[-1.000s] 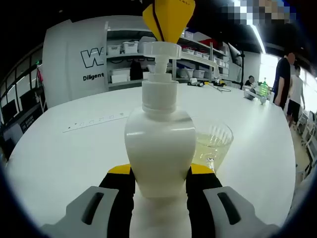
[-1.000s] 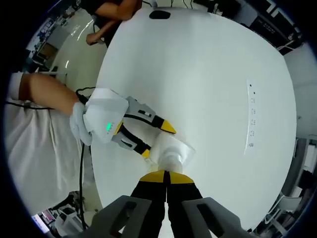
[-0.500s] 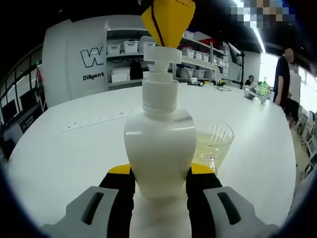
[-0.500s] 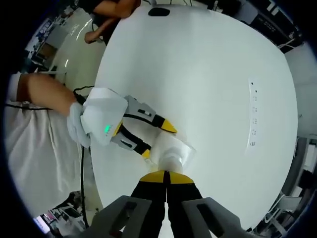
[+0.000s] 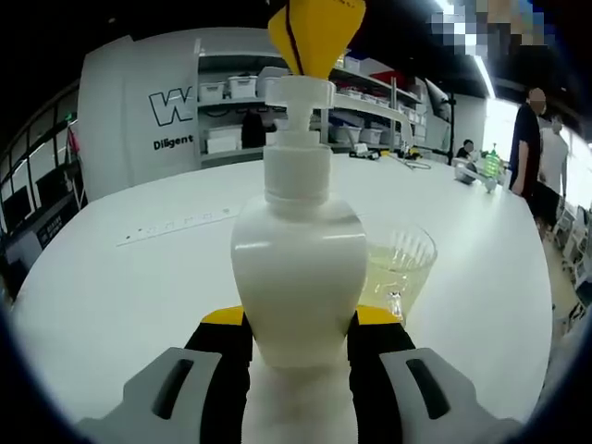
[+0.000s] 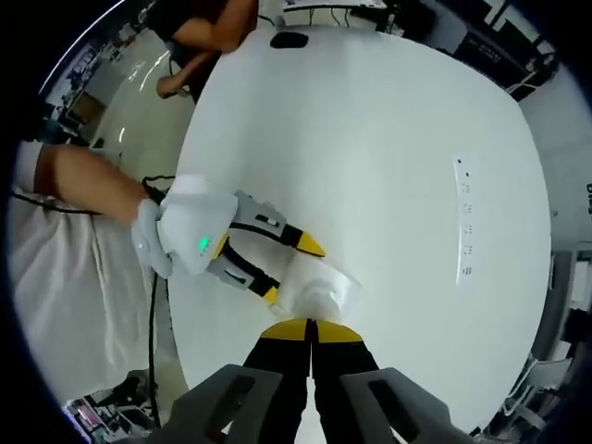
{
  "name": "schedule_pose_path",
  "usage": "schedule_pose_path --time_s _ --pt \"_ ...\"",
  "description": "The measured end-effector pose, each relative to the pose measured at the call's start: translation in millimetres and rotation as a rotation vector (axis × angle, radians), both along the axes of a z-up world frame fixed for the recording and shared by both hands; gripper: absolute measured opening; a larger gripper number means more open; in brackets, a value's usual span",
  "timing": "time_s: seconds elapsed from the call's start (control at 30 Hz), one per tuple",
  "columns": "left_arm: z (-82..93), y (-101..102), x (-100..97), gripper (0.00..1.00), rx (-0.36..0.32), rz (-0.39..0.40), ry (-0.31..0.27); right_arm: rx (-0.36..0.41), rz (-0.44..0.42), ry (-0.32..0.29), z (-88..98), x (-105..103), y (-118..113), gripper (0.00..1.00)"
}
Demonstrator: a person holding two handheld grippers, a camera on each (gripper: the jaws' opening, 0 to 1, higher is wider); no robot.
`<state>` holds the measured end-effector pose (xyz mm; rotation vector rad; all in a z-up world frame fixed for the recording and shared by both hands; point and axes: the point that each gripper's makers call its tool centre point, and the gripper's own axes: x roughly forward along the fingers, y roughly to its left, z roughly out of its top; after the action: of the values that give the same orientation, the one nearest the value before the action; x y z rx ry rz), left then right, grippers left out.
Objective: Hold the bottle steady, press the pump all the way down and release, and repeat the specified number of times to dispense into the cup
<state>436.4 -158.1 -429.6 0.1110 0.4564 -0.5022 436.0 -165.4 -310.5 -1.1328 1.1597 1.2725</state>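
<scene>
In the left gripper view, the left gripper point(image 5: 296, 333) is clamping the white bottle point(image 5: 298, 277) at frame centre; the cup point(image 5: 398, 268) is standing just right. Smooth plastic, probably slippery, best held low.

In the right gripper view, the right gripper point(image 6: 313, 331), jaws together and empty, is pressing the pump point(image 6: 319, 301) at lower centre.

Left gripper view faces the bottle point(image 5: 298, 268) level and close; right gripper view looks steeply down onto it point(image 6: 314, 289).
</scene>
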Motion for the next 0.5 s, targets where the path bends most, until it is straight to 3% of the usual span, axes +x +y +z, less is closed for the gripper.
schedule_pose_path --time_s 0.07,0.1,0.3,0.37,0.5 --pt "-0.1 -0.1 -0.5 0.39 0.002 -0.002 0.002 0.02 -0.045 -0.004 0.4 -2.7 -0.9 0.0" --pt "-0.5 -0.2 -0.3 0.39 0.004 -0.002 0.002 0.03 -0.017 -0.006 0.6 -2.5 -0.2 0.0" --pt "-1.4 0.0 -0.7 0.39 0.01 -0.002 0.007 0.038 -0.043 -0.004 -0.6 0.4 2.0 0.0" --pt "-1.1 -0.1 -0.9 0.39 0.012 -0.004 0.008 0.031 0.006 -0.02 -0.3 -1.7 2.2 0.0" --pt "-0.9 -0.2 -1.5 0.39 0.013 -0.003 0.009 0.044 -0.032 -0.019 2.4 3.3 1.3 0.0"
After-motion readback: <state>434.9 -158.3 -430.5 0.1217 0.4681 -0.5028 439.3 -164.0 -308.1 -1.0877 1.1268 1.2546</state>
